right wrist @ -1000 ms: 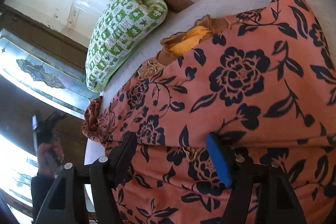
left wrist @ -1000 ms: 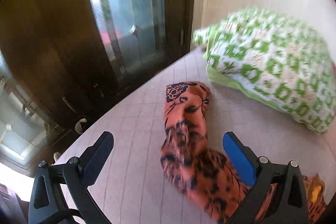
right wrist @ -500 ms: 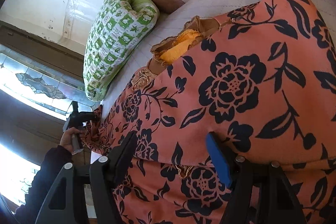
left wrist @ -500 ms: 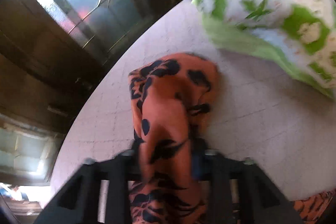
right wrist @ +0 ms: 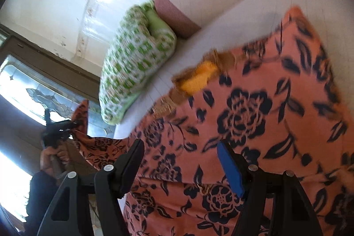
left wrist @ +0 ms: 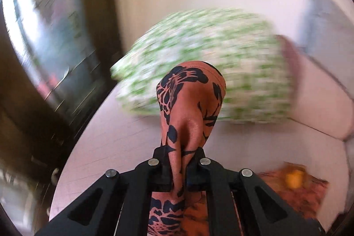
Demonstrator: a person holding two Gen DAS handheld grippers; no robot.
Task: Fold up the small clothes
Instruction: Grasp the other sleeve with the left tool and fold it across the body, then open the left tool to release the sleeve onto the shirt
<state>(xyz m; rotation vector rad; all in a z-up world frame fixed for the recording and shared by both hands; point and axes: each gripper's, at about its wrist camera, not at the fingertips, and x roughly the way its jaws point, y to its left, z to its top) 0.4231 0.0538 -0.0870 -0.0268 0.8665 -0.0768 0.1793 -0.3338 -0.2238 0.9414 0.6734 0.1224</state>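
— So how far along is the folding?

— Barely begun. The left gripper [left wrist: 178,166] is clamped on one end of the orange floral garment [right wrist: 254,125], lifted off the bed's [left wrist: 115,143] near corner; the rest lies spread flat on the bed below the green pillow [right wrist: 137,63].

— And the other?

— The right gripper [right wrist: 180,160] hangs wide open over the cloth, holding nothing (no fold visible yet).

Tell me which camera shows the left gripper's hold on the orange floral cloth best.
The left wrist view: its left gripper is shut on the orange floral cloth, close and sharp. The right wrist view shows that gripper small and far, pinching a corner.
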